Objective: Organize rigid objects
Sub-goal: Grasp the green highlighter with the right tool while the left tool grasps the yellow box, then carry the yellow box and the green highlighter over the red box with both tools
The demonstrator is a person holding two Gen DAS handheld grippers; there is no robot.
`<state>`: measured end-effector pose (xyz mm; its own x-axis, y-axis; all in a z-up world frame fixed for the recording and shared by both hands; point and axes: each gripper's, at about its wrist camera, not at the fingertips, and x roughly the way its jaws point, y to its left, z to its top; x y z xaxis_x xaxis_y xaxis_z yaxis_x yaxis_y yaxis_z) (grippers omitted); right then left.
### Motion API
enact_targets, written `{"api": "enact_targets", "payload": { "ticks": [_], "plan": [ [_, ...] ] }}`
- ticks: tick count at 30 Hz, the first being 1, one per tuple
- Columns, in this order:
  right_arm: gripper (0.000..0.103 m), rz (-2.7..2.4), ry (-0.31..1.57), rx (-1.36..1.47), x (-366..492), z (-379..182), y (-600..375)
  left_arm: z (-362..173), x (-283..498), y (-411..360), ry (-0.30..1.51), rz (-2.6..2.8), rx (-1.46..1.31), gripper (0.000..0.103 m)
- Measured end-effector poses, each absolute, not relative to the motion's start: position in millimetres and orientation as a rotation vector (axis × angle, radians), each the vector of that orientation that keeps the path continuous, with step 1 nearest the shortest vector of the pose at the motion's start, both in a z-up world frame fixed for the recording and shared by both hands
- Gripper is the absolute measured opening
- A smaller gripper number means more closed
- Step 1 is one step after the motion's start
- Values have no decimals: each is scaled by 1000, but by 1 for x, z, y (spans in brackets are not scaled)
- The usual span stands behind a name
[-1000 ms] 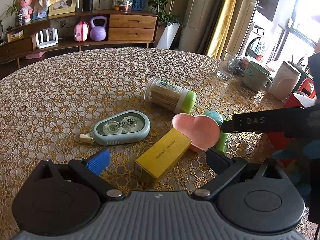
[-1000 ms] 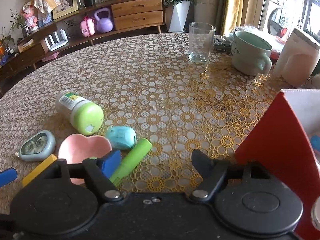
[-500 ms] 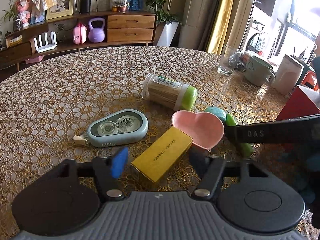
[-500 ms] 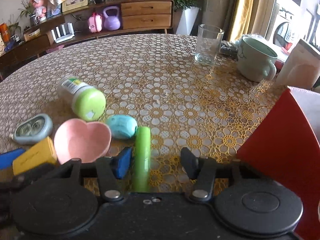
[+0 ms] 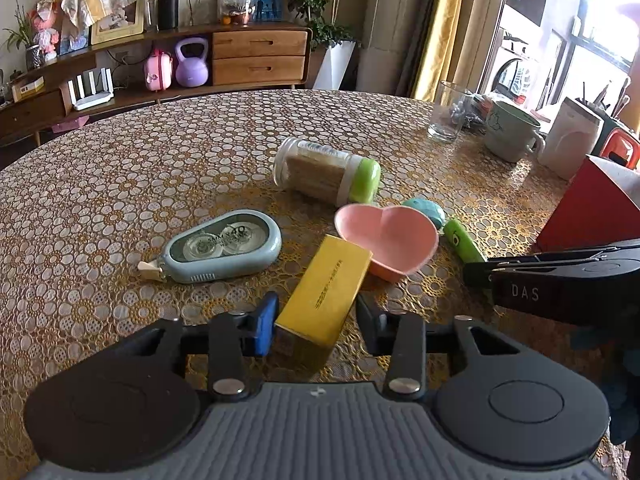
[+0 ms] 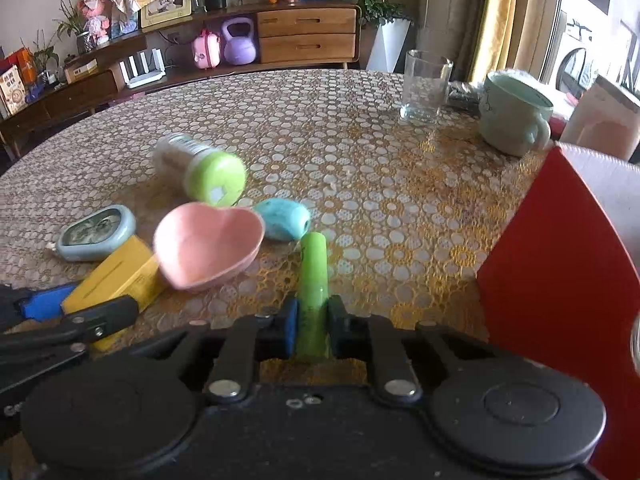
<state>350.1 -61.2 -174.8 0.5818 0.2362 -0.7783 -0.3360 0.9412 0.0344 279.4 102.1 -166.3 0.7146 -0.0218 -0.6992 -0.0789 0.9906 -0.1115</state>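
Our left gripper [image 5: 316, 320] has just been closing and now clamps the near end of the yellow box [image 5: 326, 290]. Our right gripper [image 6: 313, 326] has just closed onto the green tube [image 6: 314, 276], which sticks out ahead between its fingers toward the pink heart dish [image 6: 208, 246].

Floral-clothed table [image 5: 120, 184] bears toothpick jar [image 5: 326, 176], correction tape [image 5: 222, 246], pink dish [image 5: 386, 242].

"DAS" in pale letters on side of right gripper [image 5: 560, 280], at right table edge
"5MM" and "40" on clear window of correction tape dispenser [image 5: 222, 245], mid-table; rest too small
Dark print line along top of yellow box [image 5: 326, 286], illegible
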Motion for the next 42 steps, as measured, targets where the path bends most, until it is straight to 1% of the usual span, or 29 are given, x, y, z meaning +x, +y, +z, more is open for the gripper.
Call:
{"api": "enact_targets", "payload": {
  "ticks": [3,12,22,32,42],
  "plan": [
    [15,354,904,-87,340,-172,-67,-164,275,99,774,26,-141,29],
    [15,417,910,24,299,-152,-90,-146,256,94,761,15,-186,29],
    [15,472,847,95,261,-106,-123,-100,225,83,727,-1,-256,29],
    [15,459,756,116,238,-59,-171,-43,197,35,647,-67,-213,29],
    [15,393,702,143,238,-42,-225,-19,195,-30,624,-156,-148,29]
  ]
}}
